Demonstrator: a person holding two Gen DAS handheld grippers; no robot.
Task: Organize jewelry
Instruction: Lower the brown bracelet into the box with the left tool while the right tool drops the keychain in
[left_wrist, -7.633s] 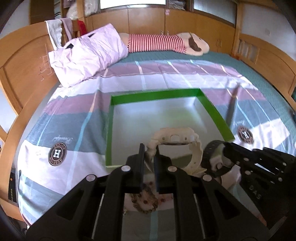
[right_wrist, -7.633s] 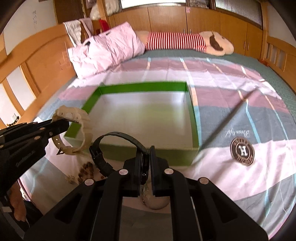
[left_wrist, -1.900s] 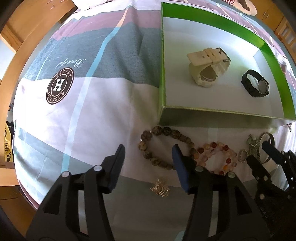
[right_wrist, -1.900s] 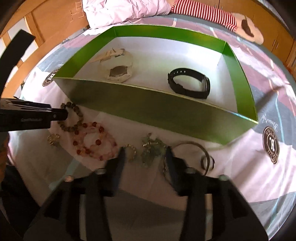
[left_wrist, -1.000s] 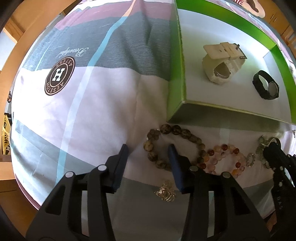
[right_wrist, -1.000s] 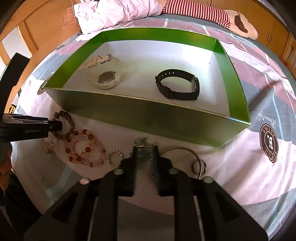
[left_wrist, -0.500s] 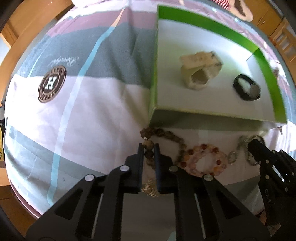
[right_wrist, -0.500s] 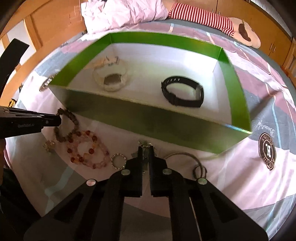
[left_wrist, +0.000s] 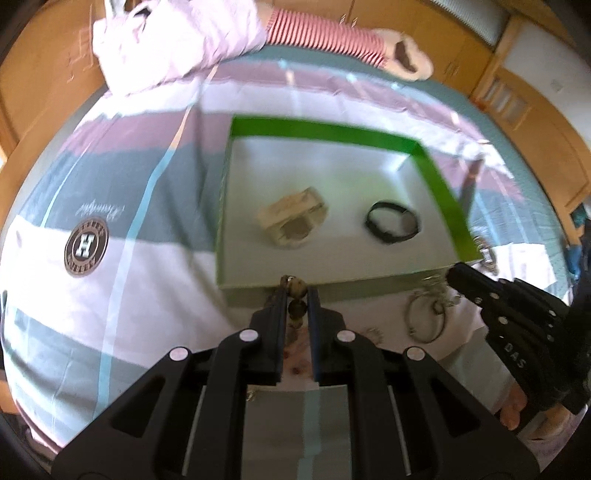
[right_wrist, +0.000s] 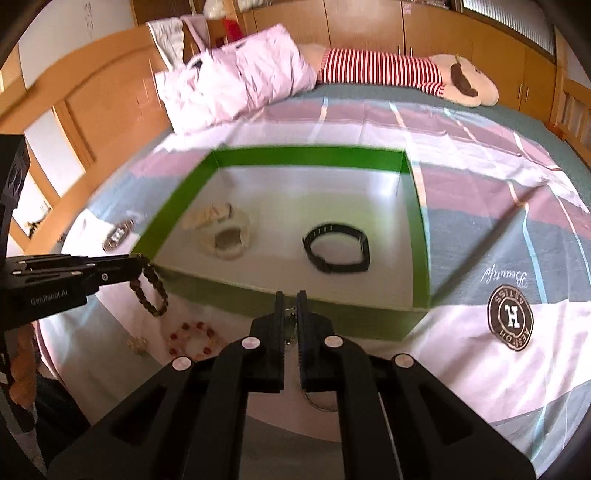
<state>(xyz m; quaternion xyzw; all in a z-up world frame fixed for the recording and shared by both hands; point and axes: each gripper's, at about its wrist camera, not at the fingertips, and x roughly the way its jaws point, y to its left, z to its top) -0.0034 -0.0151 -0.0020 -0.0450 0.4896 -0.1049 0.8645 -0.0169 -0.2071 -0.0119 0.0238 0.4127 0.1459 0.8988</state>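
Observation:
A green box (left_wrist: 439, 177) (right_wrist: 417, 221) lies on the bed and holds a beige watch (left_wrist: 293, 221) (right_wrist: 225, 234) and a black watch (left_wrist: 393, 221) (right_wrist: 338, 249). My left gripper (left_wrist: 296, 291) is shut on a brown bead bracelet (left_wrist: 296, 295) and holds it up just before the box's near wall; the bracelet hangs from it in the right wrist view (right_wrist: 149, 286). My right gripper (right_wrist: 290, 301) is shut on a small metal charm piece (right_wrist: 291, 321), lifted near the box's front wall.
On the bedsheet before the box lie a red-and-pink bead bracelet (right_wrist: 192, 341), a small gold charm (right_wrist: 137, 345), a silver bangle (left_wrist: 424, 319) and a small ring (left_wrist: 373, 332). A pink pillow (right_wrist: 236, 81) and a striped plush toy (right_wrist: 388, 72) lie at the far end.
Both grippers have lifted from the sheet and tilted toward the box, the left carrying the brown bracelet, the right carrying the metal charm piece.

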